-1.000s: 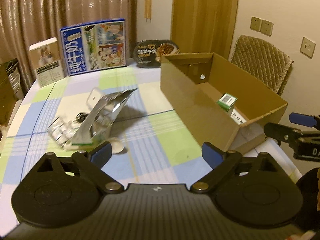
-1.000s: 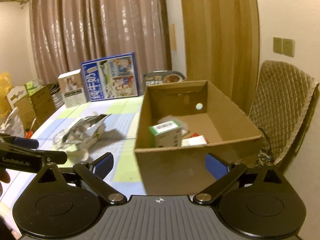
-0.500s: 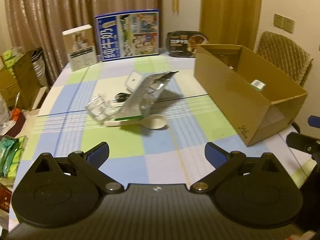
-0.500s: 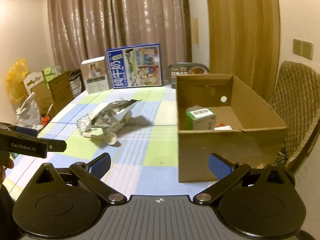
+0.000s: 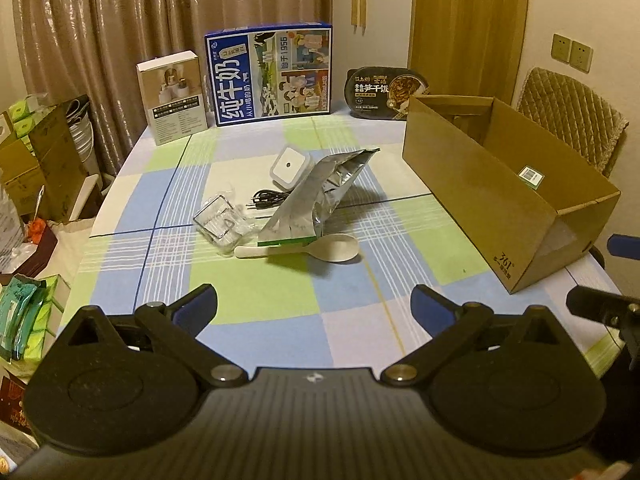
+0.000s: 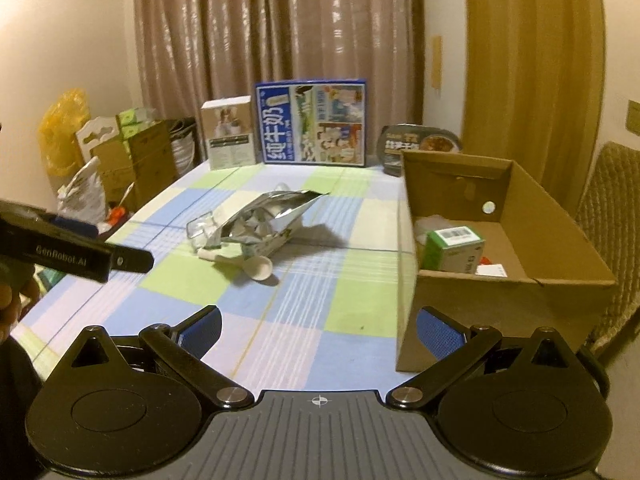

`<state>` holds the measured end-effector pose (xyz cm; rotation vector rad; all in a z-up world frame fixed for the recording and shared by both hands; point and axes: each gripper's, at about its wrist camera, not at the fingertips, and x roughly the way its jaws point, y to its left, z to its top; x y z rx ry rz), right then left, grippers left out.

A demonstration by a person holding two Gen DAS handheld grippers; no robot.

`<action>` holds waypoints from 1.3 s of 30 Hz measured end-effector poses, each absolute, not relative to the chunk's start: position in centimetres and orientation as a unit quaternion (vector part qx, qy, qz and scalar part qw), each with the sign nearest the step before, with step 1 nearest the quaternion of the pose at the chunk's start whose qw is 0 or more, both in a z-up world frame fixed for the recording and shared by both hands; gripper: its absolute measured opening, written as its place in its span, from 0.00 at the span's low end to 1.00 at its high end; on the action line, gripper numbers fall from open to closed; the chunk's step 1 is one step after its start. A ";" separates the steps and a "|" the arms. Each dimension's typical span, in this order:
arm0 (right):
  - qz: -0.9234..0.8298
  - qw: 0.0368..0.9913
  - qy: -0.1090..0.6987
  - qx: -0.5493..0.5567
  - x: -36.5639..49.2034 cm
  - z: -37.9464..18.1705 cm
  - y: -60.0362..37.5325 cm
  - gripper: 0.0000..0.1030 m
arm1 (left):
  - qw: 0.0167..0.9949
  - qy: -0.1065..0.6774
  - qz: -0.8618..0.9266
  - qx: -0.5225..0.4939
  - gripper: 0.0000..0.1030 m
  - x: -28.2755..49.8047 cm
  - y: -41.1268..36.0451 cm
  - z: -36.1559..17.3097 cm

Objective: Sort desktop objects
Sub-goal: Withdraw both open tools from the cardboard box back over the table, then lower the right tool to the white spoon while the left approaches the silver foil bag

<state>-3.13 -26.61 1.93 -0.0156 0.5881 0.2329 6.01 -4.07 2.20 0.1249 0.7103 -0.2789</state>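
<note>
A silver foil bag (image 5: pixel 320 200) (image 6: pixel 260 220) lies mid-table over a cream spoon (image 5: pixel 312 249) (image 6: pixel 256 267). Beside it are a clear plastic container (image 5: pixel 218 222), a black cable (image 5: pixel 266 201) and a small white square box (image 5: pixel 289 168). An open cardboard box (image 5: pixel 504 208) (image 6: pixel 504 292) at the right holds a green and white carton (image 6: pixel 454 249). My left gripper (image 5: pixel 314 306) is open and empty, above the table's near edge. My right gripper (image 6: pixel 318 330) is open and empty, near the cardboard box's front left corner.
At the table's far edge stand a blue milk carton case (image 5: pixel 272 74), a small white box (image 5: pixel 174 98) and a black meal tray (image 5: pixel 386 88). A wicker chair (image 5: pixel 572 116) is right of the table. Cardboard boxes and bags (image 5: pixel 36 168) crowd the floor at left.
Both grippers have pulled back and up from the table, so the bag, spoon and cardboard box look farther away. Both stayed open and empty.
</note>
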 end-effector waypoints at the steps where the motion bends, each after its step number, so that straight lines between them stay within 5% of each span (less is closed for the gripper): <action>1: 0.120 0.949 0.291 -0.012 -3.0 1.8 -26.4 0.98 | 0.926 0.346 -0.137 0.062 0.98 6.1 -4.0 2.2; 39: 0.296 0.868 0.357 -0.180 11.3 -1.9 -20.7 0.98 | 0.874 0.380 -0.272 0.134 0.98 19.8 -3.3 -0.2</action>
